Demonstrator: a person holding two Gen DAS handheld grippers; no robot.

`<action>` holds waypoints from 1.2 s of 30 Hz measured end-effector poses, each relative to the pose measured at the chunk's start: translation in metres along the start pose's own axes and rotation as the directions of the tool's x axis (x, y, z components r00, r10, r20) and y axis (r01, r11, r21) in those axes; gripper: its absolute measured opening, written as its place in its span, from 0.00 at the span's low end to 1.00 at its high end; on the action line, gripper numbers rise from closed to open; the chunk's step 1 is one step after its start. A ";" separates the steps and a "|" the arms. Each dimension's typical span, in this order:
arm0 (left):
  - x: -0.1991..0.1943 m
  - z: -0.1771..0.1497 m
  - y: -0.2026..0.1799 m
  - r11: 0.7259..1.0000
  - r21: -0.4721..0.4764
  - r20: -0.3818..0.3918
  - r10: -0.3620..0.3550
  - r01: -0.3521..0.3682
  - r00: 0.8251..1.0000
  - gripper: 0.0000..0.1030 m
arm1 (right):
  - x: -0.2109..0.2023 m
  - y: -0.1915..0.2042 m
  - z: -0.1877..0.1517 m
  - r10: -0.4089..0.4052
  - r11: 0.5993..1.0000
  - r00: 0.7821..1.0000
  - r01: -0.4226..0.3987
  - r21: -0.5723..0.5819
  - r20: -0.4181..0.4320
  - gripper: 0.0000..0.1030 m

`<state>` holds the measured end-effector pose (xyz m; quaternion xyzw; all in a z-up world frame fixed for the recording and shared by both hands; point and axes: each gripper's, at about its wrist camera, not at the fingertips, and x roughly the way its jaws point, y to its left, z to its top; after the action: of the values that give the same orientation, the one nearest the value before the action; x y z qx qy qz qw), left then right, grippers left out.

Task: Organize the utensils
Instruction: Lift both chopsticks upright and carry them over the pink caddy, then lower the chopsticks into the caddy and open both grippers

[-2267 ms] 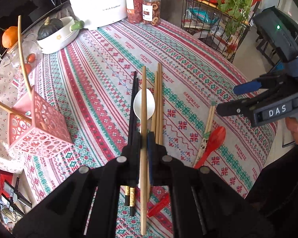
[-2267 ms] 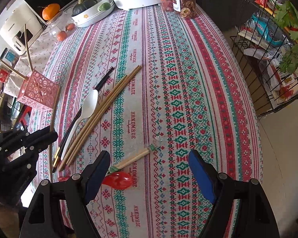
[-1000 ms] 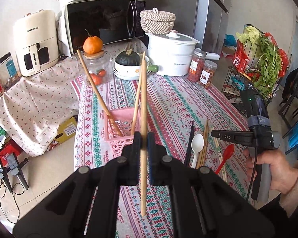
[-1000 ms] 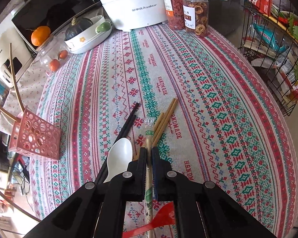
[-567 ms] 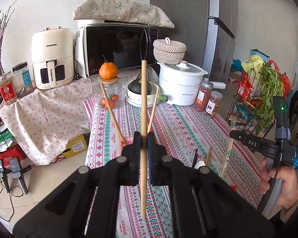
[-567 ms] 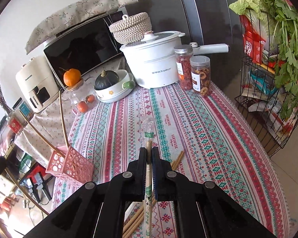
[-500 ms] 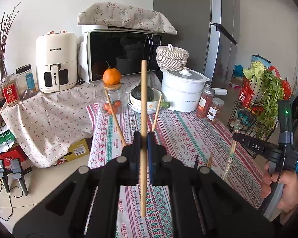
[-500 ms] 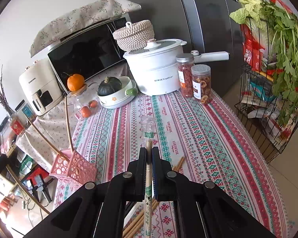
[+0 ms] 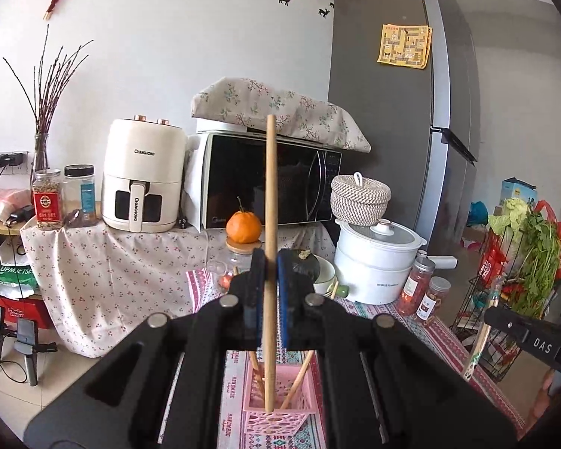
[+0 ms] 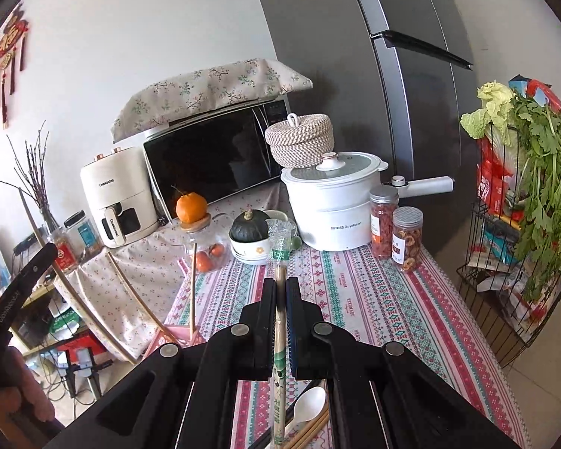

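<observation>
My left gripper is shut on a plain wooden chopstick and holds it upright, its lower end inside the pink perforated basket, which holds other wooden chopsticks. My right gripper is shut on a pair of chopsticks in a clear wrapper, held up above the table. The wrapped pair and the right gripper also show at the right of the left wrist view. A white spoon and loose wooden chopsticks lie on the striped tablecloth under the right gripper.
At the table's far end stand a white cooking pot, two jars, a bowl with a dark squash and a glass jar topped by an orange. A microwave and air fryer sit behind. A wire rack of vegetables stands right.
Both grippers have risen and tilted up toward the back wall. The left chopstick's lower end now sits inside the pink basket. The right gripper still holds the wrapped pair.
</observation>
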<state>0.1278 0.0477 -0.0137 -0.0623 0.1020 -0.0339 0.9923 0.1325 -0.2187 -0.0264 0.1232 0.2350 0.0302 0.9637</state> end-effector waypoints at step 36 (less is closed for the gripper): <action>0.022 -0.043 0.041 0.995 0.085 -0.481 0.094 -0.060 0.872 0.80 | 0.033 0.074 0.022 0.185 0.980 0.976 -0.193 0.056 0.117 0.05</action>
<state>0.1424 0.0811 -0.0652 -0.0146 0.3482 -0.0123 0.9372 0.1721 -0.1480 -0.0038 0.1789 0.1692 0.1069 0.9633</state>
